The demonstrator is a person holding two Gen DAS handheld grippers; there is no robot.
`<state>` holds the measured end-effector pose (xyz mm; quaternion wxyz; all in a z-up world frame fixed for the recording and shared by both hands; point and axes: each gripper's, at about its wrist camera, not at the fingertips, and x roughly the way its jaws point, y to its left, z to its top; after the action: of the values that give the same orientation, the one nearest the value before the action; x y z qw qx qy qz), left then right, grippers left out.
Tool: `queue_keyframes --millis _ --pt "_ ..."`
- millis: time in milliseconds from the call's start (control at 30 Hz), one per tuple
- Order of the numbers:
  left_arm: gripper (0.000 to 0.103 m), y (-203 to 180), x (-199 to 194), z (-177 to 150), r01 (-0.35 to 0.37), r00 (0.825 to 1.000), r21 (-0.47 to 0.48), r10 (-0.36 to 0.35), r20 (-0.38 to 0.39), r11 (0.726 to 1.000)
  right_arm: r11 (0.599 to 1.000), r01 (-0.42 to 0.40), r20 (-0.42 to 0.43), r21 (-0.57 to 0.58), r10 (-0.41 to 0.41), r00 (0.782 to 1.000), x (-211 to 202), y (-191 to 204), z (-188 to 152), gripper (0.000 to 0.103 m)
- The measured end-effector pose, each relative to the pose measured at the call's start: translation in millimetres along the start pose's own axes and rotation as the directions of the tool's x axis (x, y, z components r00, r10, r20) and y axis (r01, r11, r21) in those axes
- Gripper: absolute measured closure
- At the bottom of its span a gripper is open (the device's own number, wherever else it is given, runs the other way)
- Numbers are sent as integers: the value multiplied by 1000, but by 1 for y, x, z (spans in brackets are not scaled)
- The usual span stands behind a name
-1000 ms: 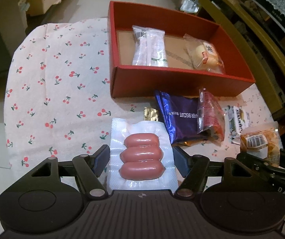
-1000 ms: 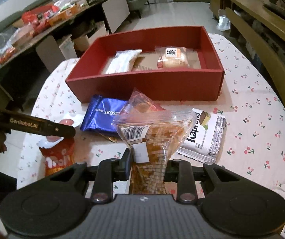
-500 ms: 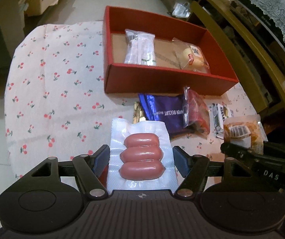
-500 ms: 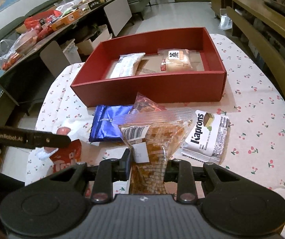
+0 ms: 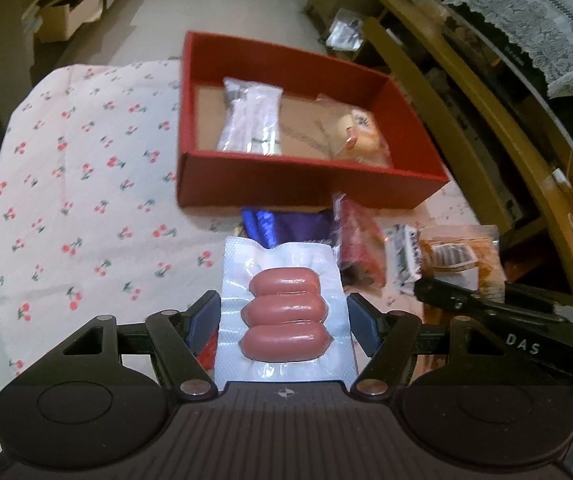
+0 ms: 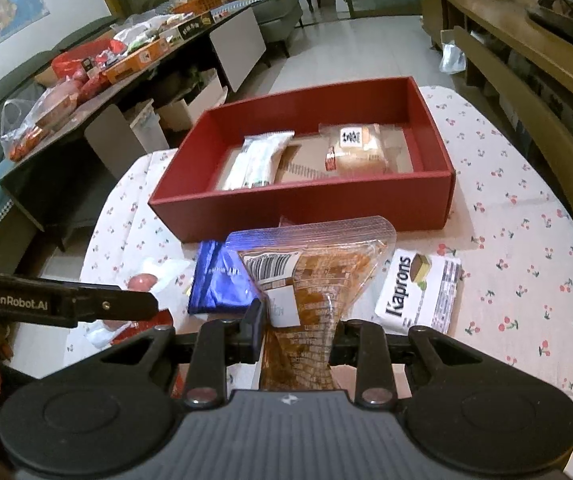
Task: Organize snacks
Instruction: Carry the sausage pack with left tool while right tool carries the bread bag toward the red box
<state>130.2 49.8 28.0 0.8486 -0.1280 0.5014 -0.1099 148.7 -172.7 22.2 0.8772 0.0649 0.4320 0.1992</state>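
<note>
a vacuum-sealed sausage pack [image 5: 286, 316] with three pink sausages sits between the fingers of the left tool [image 5: 284, 314], raised above the worktop; the blue pads stand at the pack's two edges, gripping it across its width. the right tool [image 6: 296, 320] is pinched narrow on a clear bag of orange-brown snack [image 6: 306, 280] with a barcode label, holding it upright above the worktop.

ahead of both lies a red box [image 6: 306, 208], open at the top. inside it a white wrapped bar [image 6: 258, 158] lies on the left and a wrapped bun [image 6: 356, 148] on the right, apart from each other on a brown cardboard floor.

between the box and the tools, on the worktop, lie a blue biscuit packet [image 6: 216, 280] and a white "kaprons" packet [image 6: 418, 292]. a red see-through packet [image 5: 356, 236] lies beside the blue one. the worktop wears a white cloth with red cherries [image 5: 86, 184].
</note>
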Motion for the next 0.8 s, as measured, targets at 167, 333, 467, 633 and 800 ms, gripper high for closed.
queue_keyframes --millis 167,333,467,633,800 --pt "28 -9 1 10 15 1000 6 -15 23 1000 1000 -3 30 19 3 1000 -2 -2 10 57" --pt "28 -16 4 22 22 999 10 -23 45 1000 999 -18 65 28 16 998 -5 0 23 57" --pt "28 -21 6 32 32 998 17 -33 57 999 999 -25 86 36 21 996 -5 0 33 57" --pt "28 -30 9 43 46 996 26 -48 71 999 998 -38 110 52 32 993 -5 -1 43 57" --pt "28 -37 10 54 63 994 35 -65 88 997 997 -41 125 69 32 992 -4 -3 51 57"
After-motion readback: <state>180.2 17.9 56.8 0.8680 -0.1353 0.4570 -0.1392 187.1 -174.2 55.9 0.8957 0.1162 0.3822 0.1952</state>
